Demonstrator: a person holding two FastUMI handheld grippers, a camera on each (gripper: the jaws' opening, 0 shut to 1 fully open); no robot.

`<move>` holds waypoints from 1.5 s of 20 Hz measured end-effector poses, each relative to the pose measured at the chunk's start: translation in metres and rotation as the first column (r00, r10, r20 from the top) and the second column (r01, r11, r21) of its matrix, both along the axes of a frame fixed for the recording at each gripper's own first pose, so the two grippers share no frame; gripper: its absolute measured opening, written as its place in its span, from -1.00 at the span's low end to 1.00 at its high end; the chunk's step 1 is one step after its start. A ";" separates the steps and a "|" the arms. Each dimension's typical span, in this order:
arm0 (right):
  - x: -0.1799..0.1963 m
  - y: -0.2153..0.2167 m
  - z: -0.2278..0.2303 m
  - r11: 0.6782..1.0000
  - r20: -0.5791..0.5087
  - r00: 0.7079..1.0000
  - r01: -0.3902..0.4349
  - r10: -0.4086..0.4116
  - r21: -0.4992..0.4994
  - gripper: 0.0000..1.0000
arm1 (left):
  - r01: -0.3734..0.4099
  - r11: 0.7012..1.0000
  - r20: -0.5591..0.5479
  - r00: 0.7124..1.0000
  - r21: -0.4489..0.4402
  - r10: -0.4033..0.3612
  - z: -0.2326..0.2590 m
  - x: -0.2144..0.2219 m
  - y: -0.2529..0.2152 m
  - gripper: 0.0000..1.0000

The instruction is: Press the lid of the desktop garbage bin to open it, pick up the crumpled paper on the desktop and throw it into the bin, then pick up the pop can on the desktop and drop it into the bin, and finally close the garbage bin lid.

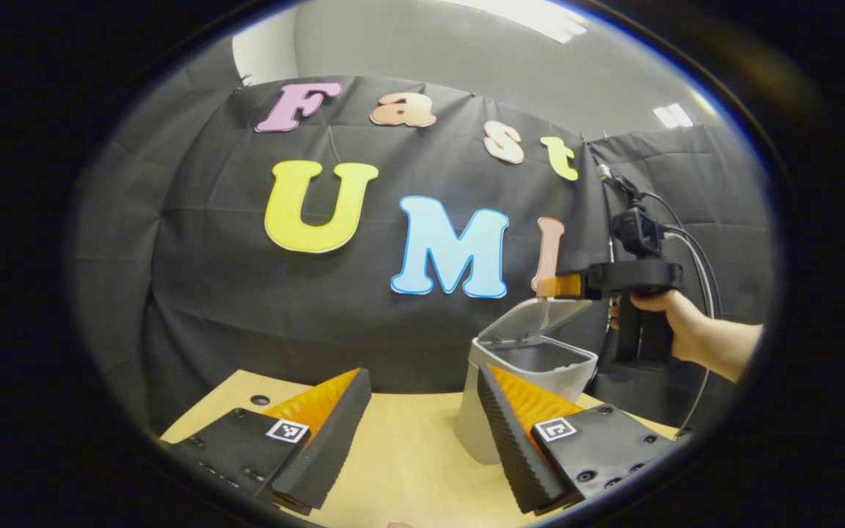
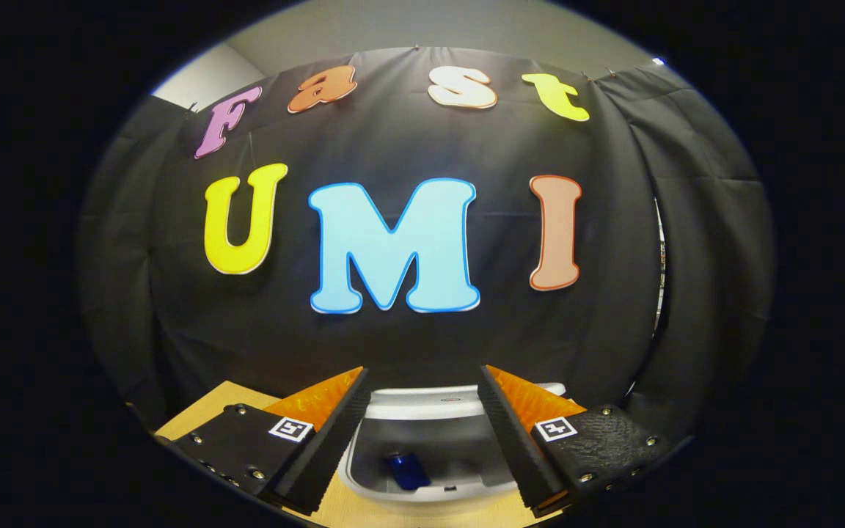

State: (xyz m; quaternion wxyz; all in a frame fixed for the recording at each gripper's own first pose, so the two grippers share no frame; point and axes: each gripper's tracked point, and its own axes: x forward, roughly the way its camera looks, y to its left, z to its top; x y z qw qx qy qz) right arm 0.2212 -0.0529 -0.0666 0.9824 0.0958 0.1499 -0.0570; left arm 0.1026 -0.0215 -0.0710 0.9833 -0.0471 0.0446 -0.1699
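Bin point(image 2: 430, 447) open, lid point(image 1: 540, 319) up at its 12 o'clock edge. Can point(image 2: 406, 469) already lies inside, at 6 o'clock in the right gripper view; paper not visible in there (likely hidden under the can or below the rim). Judged left: close the lid. Right tool point(image 1: 549, 284) hovers just above the raised lid, whether apart or together I cannot tell. Left tool point(image 1: 422, 433) apart, empty, near the bin. Tabletop point(image 1: 408, 440) light wood, black cloth wall point(image 1: 210, 293) behind, grey ceiling.
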 end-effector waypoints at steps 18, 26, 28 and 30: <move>-0.007 0.002 -0.086 1.000 0.098 0.995 0.000 0.001 -0.004 0.91 | -0.170 0.984 -0.014 0.985 0.058 0.171 -0.005 -0.054 -0.004 0.92; -0.009 0.004 -0.093 1.000 0.121 0.993 0.002 0.002 -0.027 0.92 | -0.135 0.989 -0.027 0.990 0.067 0.137 -0.011 -0.043 -0.019 0.92; -0.008 0.004 -0.095 1.000 0.102 0.995 0.005 -0.004 -0.010 0.92 | -0.117 0.990 -0.029 0.992 0.079 0.119 -0.012 -0.038 -0.024 0.92; -0.010 0.004 -0.098 1.000 0.094 0.996 0.003 -0.004 0.010 0.93 | -0.097 0.992 -0.033 0.994 0.083 0.100 -0.013 -0.036 -0.029 0.91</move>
